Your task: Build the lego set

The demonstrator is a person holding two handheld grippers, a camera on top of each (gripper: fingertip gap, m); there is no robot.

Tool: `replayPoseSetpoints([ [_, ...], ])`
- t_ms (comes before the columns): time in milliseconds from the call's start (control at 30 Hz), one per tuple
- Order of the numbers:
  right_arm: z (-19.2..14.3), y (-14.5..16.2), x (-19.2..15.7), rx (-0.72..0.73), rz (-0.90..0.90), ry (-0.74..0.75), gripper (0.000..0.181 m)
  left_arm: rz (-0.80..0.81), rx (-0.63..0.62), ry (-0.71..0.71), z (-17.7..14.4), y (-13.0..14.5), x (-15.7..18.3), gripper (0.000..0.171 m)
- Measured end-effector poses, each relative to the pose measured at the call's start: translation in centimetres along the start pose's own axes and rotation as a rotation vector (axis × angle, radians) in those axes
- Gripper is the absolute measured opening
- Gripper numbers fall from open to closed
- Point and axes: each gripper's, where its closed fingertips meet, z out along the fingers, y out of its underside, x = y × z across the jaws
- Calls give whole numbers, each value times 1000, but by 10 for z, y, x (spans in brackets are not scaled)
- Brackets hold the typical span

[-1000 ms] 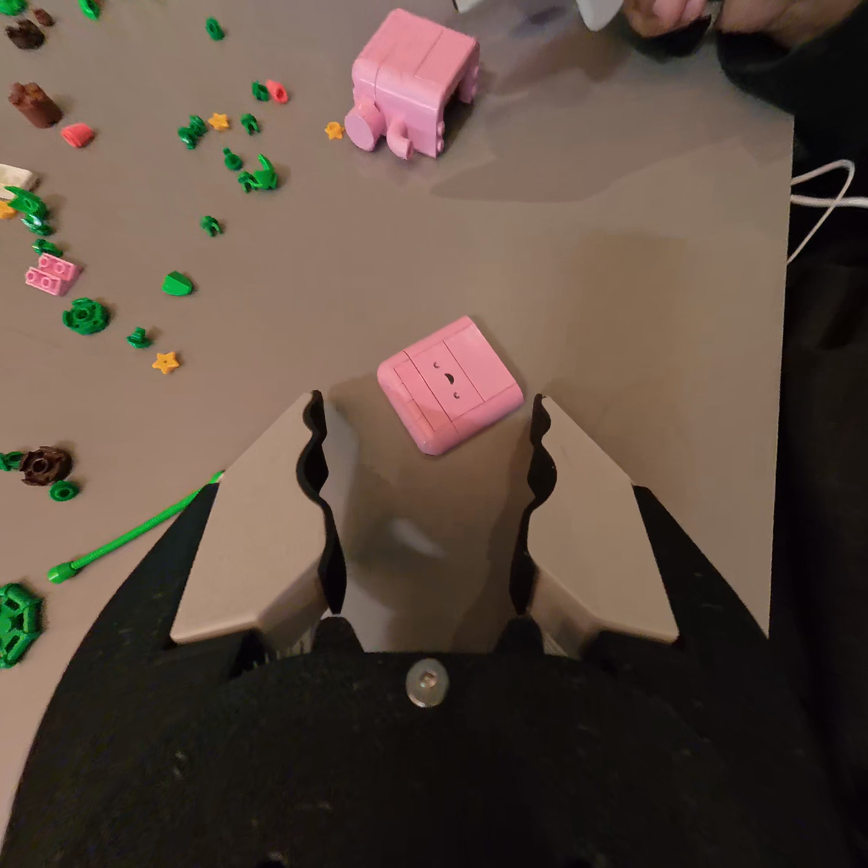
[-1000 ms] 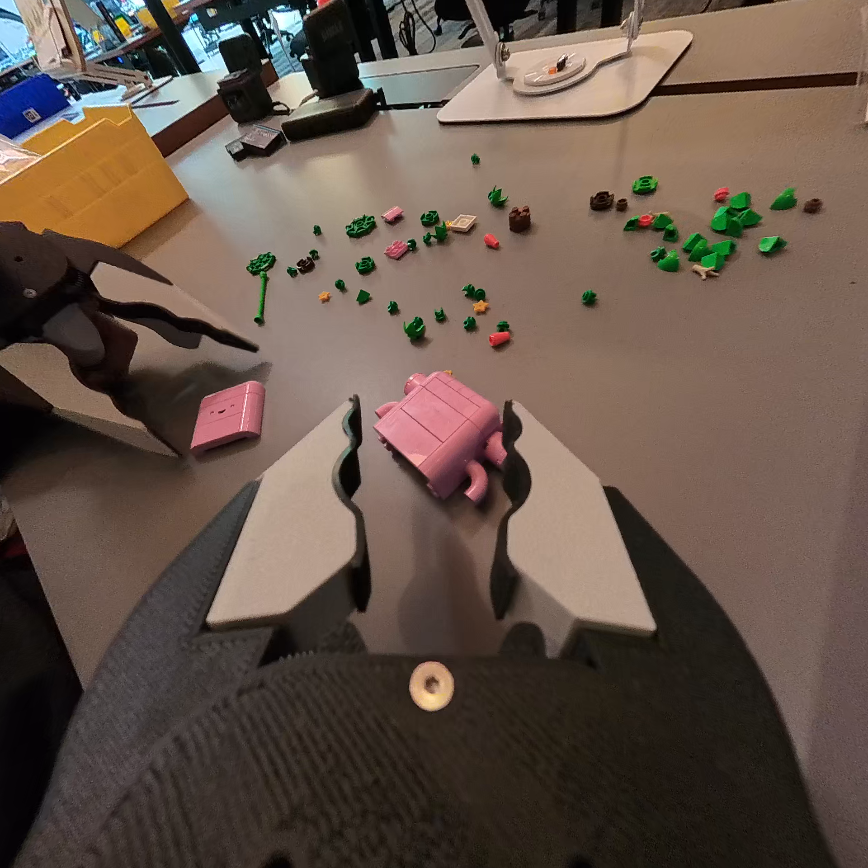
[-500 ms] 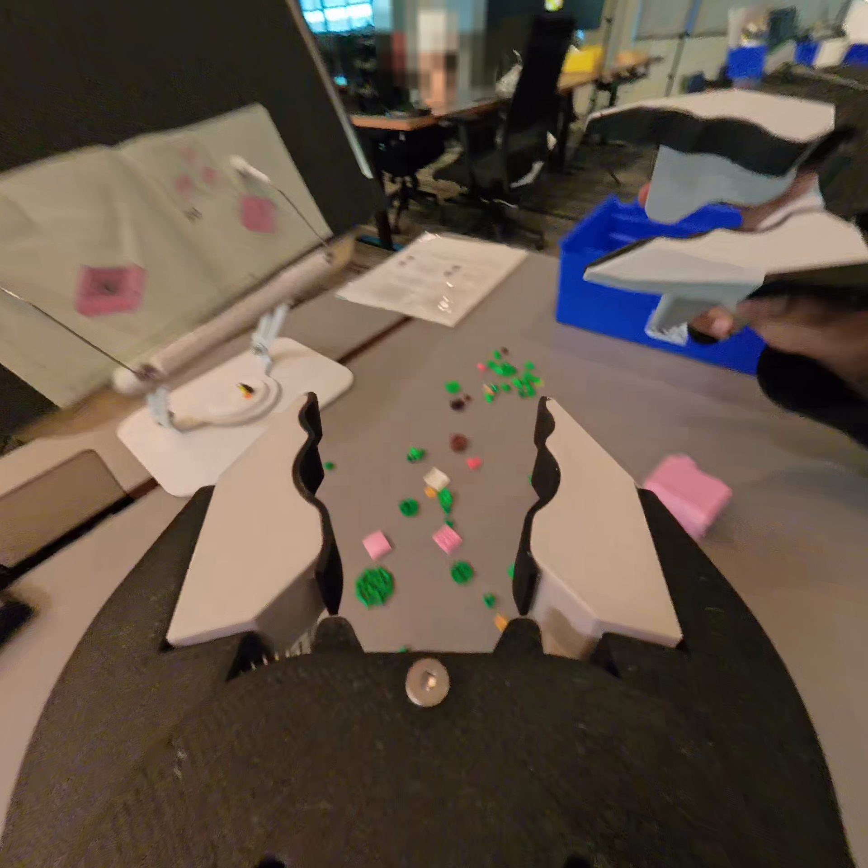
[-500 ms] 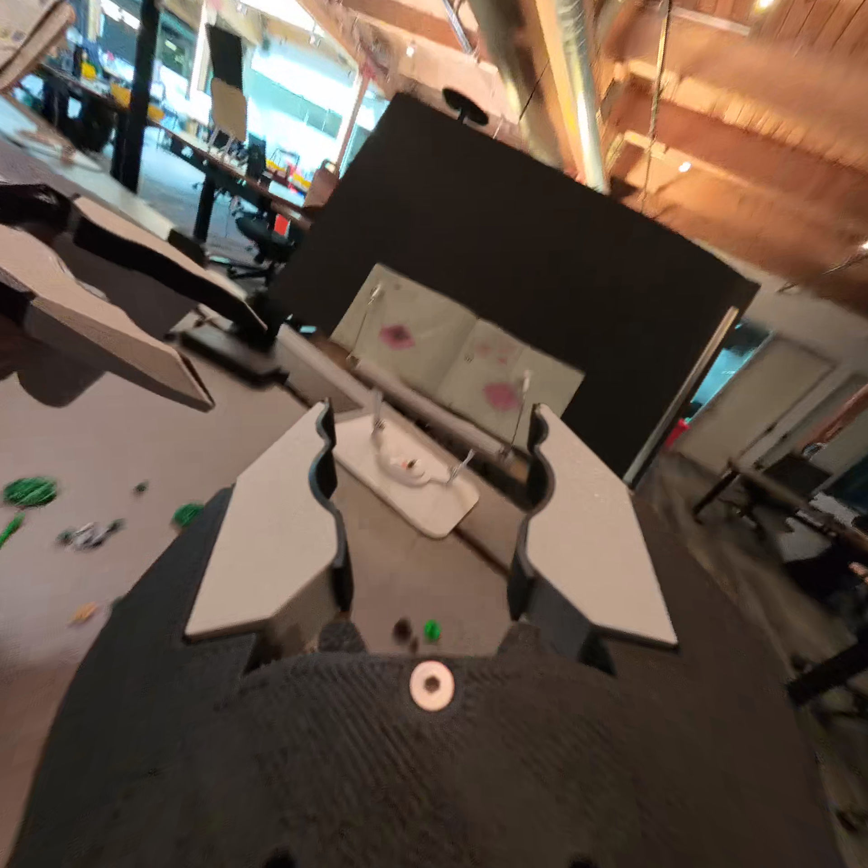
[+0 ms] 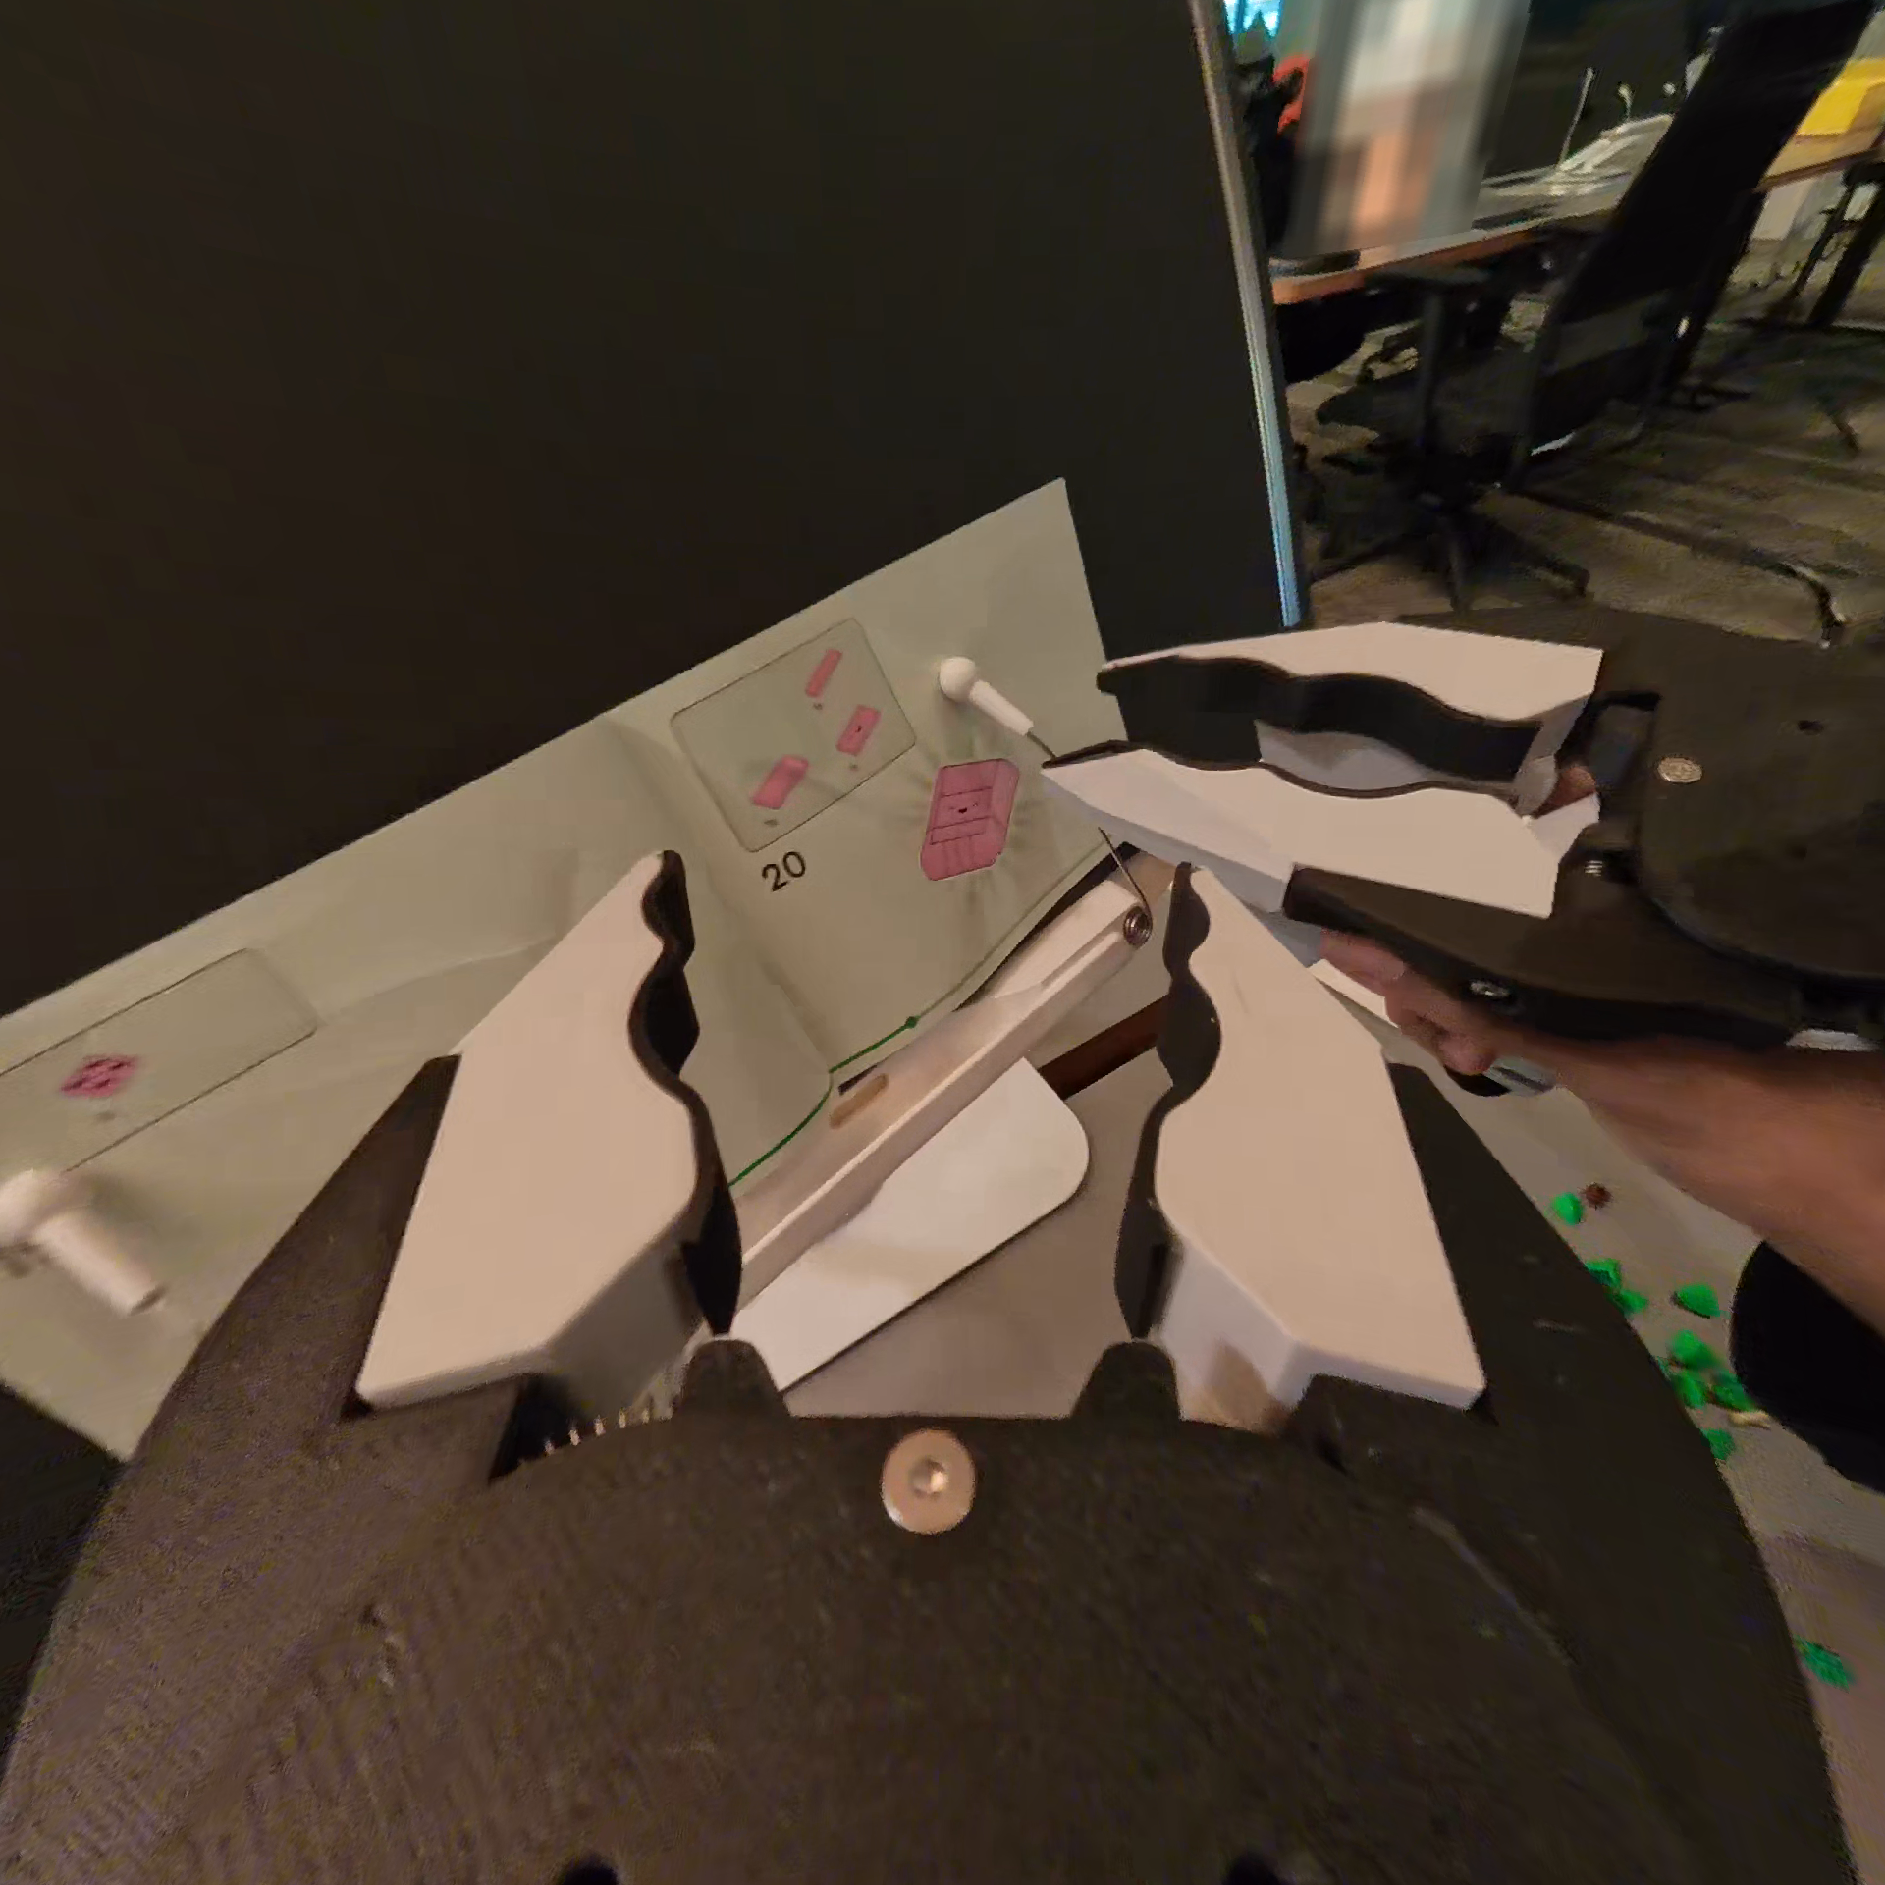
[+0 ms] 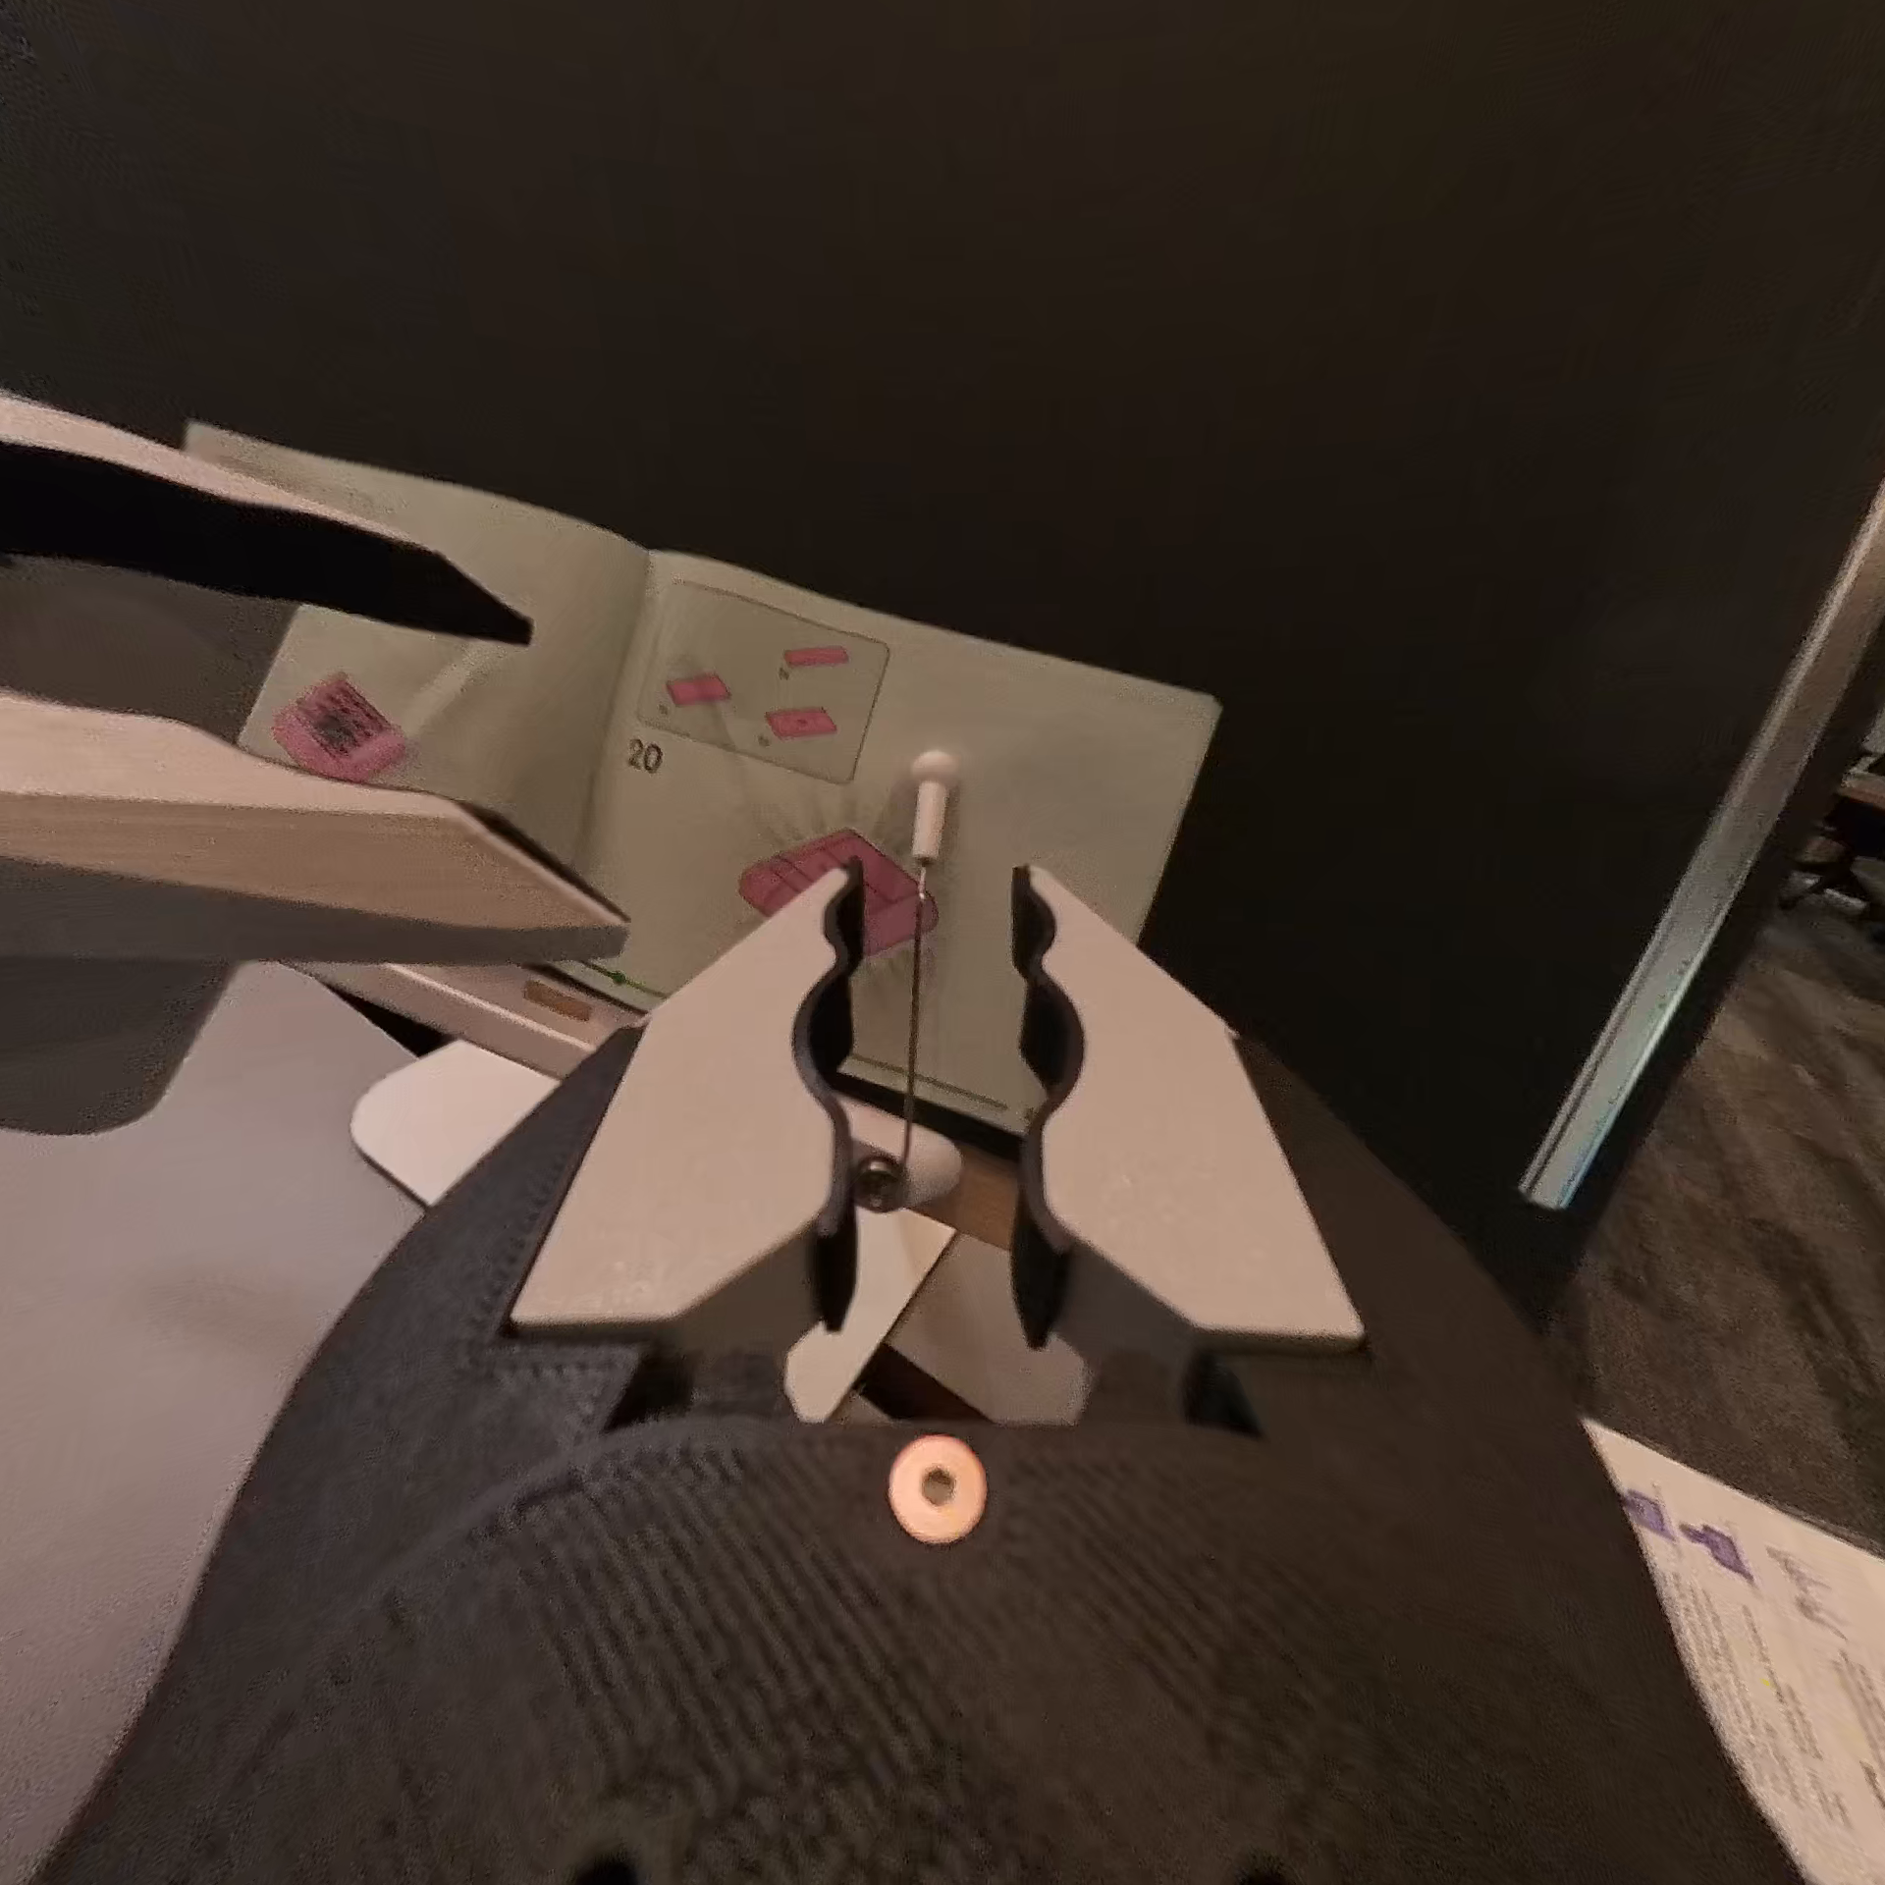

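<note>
My left gripper (image 5: 923, 877): raised off the table, its white fingers spread apart with nothing between them, aimed at the booklet.
My right gripper (image 6: 933, 882): also lifted, fingers parted and empty; in the left wrist view it comes in from the right (image 5: 1071, 729), held in my hand (image 5: 1469, 1030), its tips close to the page.
Pale green open instruction booklet (image 5: 632, 918): propped tilted on a white stand with a flat rounded base (image 5: 918, 1214), against a black partition panel (image 5: 571, 306); its right-hand page shows pink brick drawings.
White-tipped wire page holder (image 6: 930, 806): lies over the right page, just beside the drawn pink block; a second one (image 5: 61, 1239) sits at the left page edge.
Small green lego pieces (image 5: 1693, 1357): scattered on the grey table (image 5: 1020, 1357) at the far right of the left wrist view, well apart from both grippers.
Pink lego builds: not seen in either view.
White printed paper sheet (image 6: 1795, 1652): flat at the lower right of the right wrist view.
Background: black office chairs (image 5: 1479, 337) and desks beyond the panel's edge.
</note>
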Motion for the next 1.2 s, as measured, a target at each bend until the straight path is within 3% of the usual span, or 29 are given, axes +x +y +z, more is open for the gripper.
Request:
replayPoseSetpoints([
  [200,8,25,-1,-37,-62,-62,4,131,37,-160,27,-3,-4,97],
  [533,-6,34,25,230,540,-44,0,212,49,-369,57,-12,-11,118],
  [700,-7,37,28,247,506,27,1,381,14,-527,64,-6,-22,119],
  [800,-7,37,29,250,515,21,2,383,25,-523,64,-6,-22,118],
  [867,-8,38,29,256,517,13,2,382,23,-524,62,-7,-23,107],
  [933,-8,38,29,259,509,15,2,368,42,-525,57,-10,-26,83],
  [1133,-8,38,29,260,484,26,3,309,88,-462,42,-16,-33,46],
  [1200,-8,38,29,256,473,27,3,277,117,-417,34,-18,-33,46],
])
